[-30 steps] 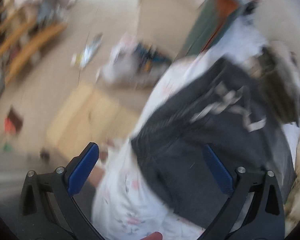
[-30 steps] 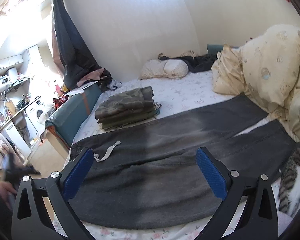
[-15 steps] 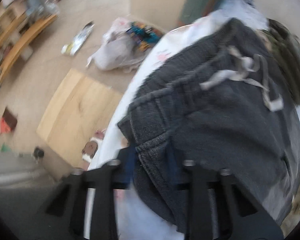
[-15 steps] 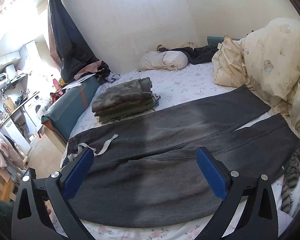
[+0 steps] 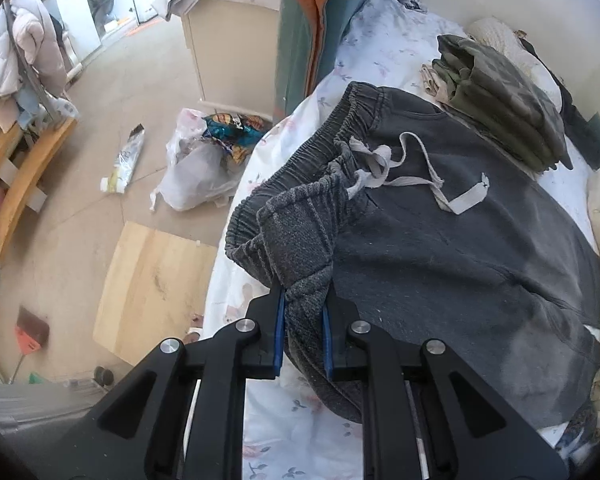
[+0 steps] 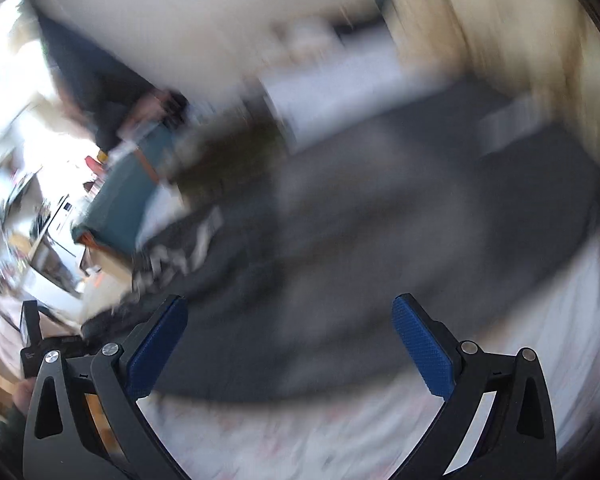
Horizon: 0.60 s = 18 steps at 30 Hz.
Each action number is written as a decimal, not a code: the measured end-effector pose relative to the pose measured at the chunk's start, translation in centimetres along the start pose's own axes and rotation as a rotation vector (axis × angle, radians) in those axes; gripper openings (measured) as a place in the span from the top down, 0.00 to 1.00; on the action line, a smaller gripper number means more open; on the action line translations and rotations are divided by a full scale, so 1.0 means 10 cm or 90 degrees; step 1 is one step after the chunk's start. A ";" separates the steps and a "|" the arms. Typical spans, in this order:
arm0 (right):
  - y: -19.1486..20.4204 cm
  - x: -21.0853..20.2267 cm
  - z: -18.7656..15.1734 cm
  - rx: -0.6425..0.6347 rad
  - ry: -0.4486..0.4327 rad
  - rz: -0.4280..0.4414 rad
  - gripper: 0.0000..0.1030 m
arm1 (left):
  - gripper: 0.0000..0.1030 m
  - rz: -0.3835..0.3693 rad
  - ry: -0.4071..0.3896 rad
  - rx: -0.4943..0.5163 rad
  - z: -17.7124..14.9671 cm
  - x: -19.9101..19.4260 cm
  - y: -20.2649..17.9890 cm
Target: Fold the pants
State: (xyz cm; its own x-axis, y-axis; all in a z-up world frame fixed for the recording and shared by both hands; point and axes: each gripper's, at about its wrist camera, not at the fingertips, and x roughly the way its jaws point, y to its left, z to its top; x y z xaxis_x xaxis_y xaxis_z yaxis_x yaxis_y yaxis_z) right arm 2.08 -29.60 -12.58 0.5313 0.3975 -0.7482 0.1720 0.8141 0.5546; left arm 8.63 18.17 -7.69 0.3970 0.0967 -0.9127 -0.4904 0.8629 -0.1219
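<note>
Left tool (image 5: 303,334) pinched tight on waistband corner of grey pants (image 5: 460,248), spread on bed (image 5: 268,420).
Soft, heavy-ish knit, will sag & drag; right tool (image 6: 290,344) wide open, empty, over pants w/ view blurred — prob. best takes the opposite waistband corner.

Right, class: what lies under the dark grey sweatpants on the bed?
Under the dark grey drawstring sweatpants lies a white floral bedsheet, showing around their edges. Whatever lies beneath their middle is covered. The left tongs pinch the waistband corner.
</note>
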 end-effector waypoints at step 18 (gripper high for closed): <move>-1.74 0.26 0.72 0.406 -0.071 -0.178 0.07 | 0.88 -0.018 0.034 -0.018 0.01 0.11 0.08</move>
State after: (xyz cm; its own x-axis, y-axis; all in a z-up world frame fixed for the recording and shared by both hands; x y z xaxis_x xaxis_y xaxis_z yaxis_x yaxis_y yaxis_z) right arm 6.48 -45.82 -21.55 0.4716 0.1357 -0.8713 0.7493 0.4593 0.4771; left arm 8.73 19.06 -8.74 0.3699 0.0447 -0.9280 -0.5018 0.8502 -0.1591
